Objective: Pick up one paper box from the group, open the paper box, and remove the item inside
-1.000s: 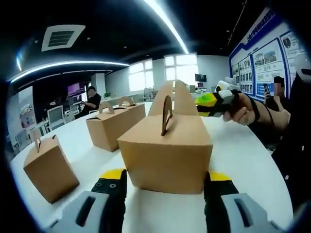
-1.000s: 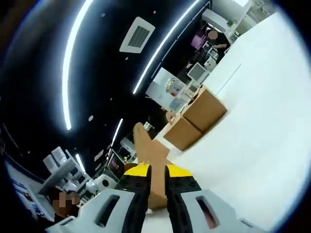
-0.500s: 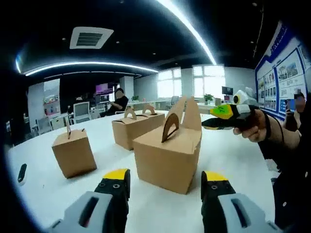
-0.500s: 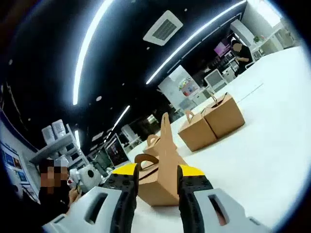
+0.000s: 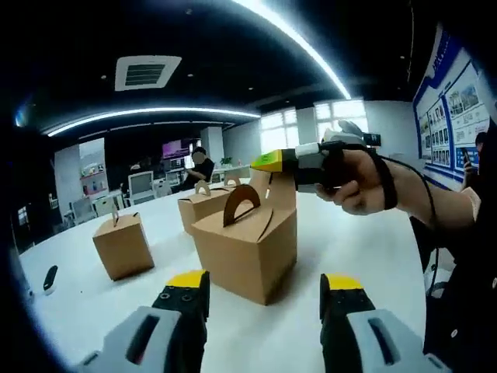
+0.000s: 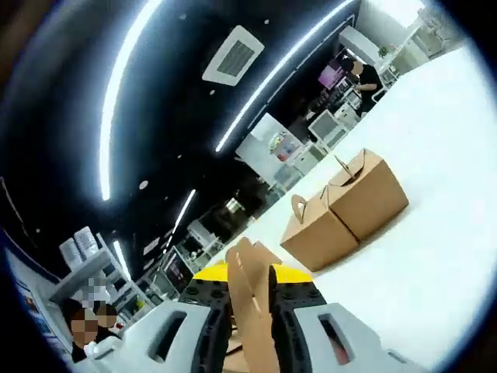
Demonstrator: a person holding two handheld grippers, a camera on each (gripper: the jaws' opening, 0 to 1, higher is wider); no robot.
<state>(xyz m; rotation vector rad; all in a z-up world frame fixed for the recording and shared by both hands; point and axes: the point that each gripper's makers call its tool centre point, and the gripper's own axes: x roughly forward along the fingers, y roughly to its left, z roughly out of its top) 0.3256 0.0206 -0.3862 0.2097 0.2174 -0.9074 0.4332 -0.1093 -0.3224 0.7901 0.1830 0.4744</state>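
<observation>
A brown paper box with an arched handle stands on the white table, ahead of my left gripper. The left jaws are open, short of the box and not touching it. My right gripper, held in a hand, reaches in from the right to the box's raised top flap. In the right gripper view, my right gripper is shut on that flap, which stands up between the jaws.
Three more paper boxes stand behind: a small one at left and a touching pair, also seen as boxes in the right gripper view. A black object lies near the table's left edge. A person sits far back.
The right gripper moved left onto the box's top flap, and its jaws narrowed from apart to shut on it. The left view has drawn back from the box.
</observation>
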